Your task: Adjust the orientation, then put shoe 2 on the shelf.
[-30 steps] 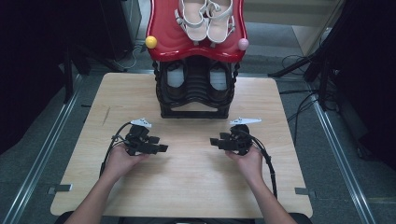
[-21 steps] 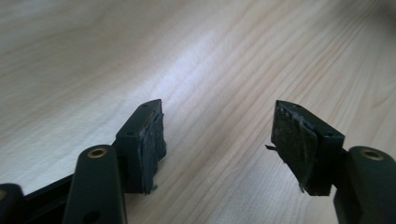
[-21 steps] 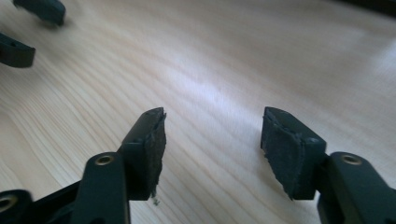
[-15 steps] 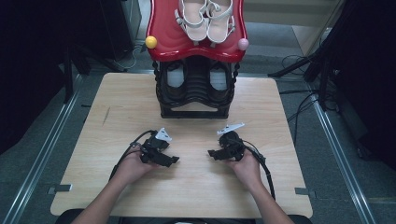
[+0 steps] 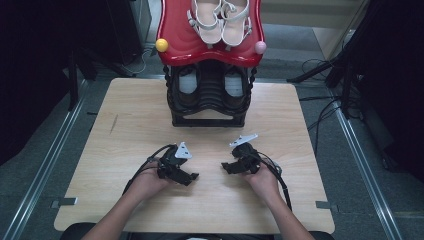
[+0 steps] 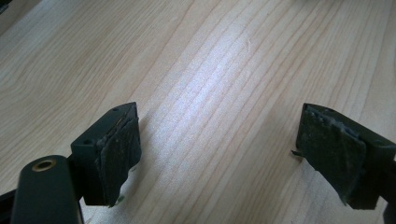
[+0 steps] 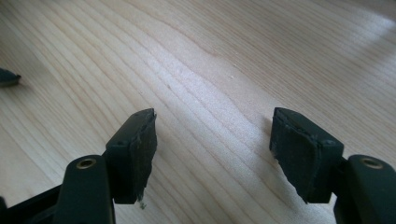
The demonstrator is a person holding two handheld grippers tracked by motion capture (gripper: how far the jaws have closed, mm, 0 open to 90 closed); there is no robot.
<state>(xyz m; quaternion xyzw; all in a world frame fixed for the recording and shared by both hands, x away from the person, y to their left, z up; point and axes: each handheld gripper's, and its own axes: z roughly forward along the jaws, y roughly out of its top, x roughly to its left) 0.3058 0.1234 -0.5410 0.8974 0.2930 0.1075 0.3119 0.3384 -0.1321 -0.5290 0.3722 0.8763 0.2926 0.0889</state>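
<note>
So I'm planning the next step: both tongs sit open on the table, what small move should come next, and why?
Probably lift the right tongs toward the white sandals on the red rack: both it and the left tongs are open, nothing between the jaws, low over the bare wooden table.

Lower centre of the high view: 2 forearms rise from the bottom edge, each hand holding a black two-jaw gripper — left gripper (image 5: 192,176), right gripper (image 5: 226,168). The right gripper's jaws have just been opening; both pairs stand wide, nothing between — tips facing inward.
</note>
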